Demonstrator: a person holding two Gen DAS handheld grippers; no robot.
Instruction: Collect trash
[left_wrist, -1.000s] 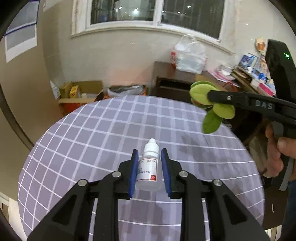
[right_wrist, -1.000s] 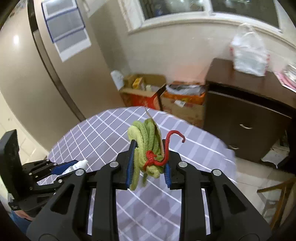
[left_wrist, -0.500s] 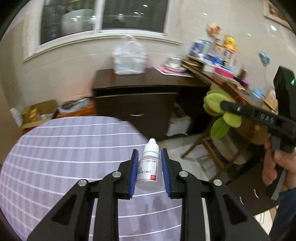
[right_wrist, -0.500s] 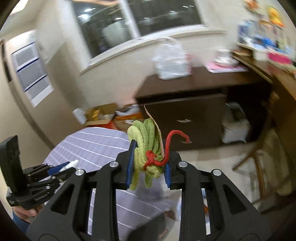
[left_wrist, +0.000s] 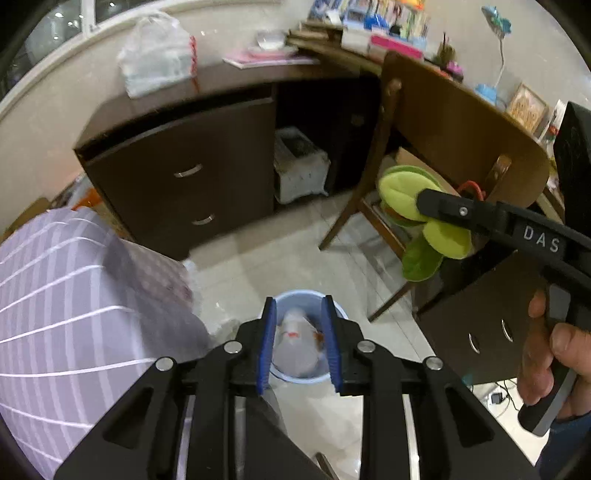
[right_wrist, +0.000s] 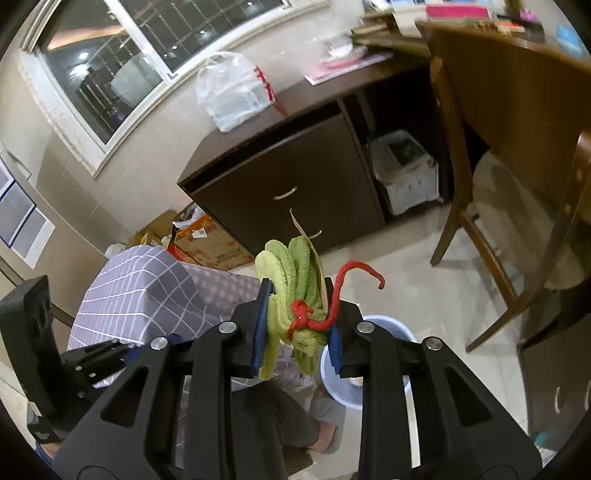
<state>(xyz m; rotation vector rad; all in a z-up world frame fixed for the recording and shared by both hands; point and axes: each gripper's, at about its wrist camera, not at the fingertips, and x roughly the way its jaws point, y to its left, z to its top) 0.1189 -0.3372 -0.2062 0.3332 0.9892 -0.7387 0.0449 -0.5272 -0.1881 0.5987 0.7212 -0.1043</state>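
Note:
My left gripper (left_wrist: 298, 347) is shut on a small white dropper bottle (left_wrist: 295, 341), blurred, which hangs right over a pale blue bin (left_wrist: 334, 308) on the floor. My right gripper (right_wrist: 299, 325) is shut on a green cloth bundle (right_wrist: 291, 266) tied with a red cord (right_wrist: 341, 284). Just past its fingers, below and to the right, stands the same blue bin (right_wrist: 388, 328). In the left wrist view the green bundle (left_wrist: 400, 194) and the right gripper (left_wrist: 424, 201) hang to the upper right of the bin, held by a hand (left_wrist: 554, 350).
A table with a purple checked cloth (left_wrist: 55, 295) stands left of the bin. Behind it are a dark drawer cabinet (left_wrist: 184, 177), a white basket (left_wrist: 299, 173) and a wooden chair (left_wrist: 443, 122). The person's slippered foot (right_wrist: 328, 417) is beside the bin.
Both grippers have swung off the table to the right and tipped down toward the floor. The blue bin has come into view under them. Both grips look unchanged.

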